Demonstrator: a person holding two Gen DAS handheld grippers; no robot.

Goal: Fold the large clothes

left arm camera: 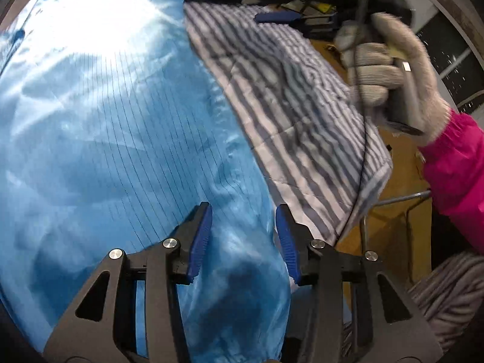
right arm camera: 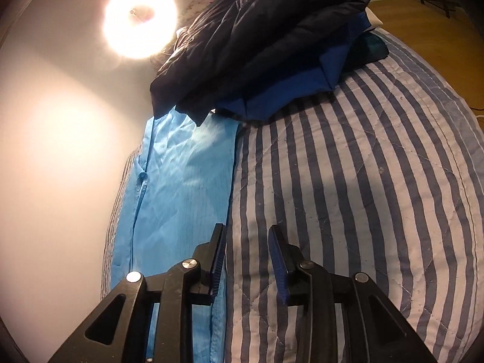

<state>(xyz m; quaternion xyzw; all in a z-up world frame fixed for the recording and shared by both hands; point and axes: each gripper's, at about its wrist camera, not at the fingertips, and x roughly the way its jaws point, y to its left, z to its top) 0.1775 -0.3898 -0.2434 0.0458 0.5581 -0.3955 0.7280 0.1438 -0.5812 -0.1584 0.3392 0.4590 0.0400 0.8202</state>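
A large light-blue garment (left arm camera: 106, 127) with thin pinstripes lies spread on a blue-and-white striped quilt (left arm camera: 287, 96). My left gripper (left arm camera: 243, 211) is open, and a raised fold of the blue fabric sits between its fingers near the garment's right edge. In the right wrist view the same garment (right arm camera: 178, 187) lies as a long strip with a button placket along the bed's left side. My right gripper (right arm camera: 248, 231) is open and empty, just above the garment's right edge where it meets the quilt (right arm camera: 363, 181).
A pile of dark navy and royal-blue clothes (right arm camera: 266, 48) lies at the far end of the bed, overlapping the garment's end. A bright lamp (right arm camera: 140, 21) glares on the white wall at left. A gloved hand (left arm camera: 390, 60) in a pink sleeve shows at right, above wooden floor.
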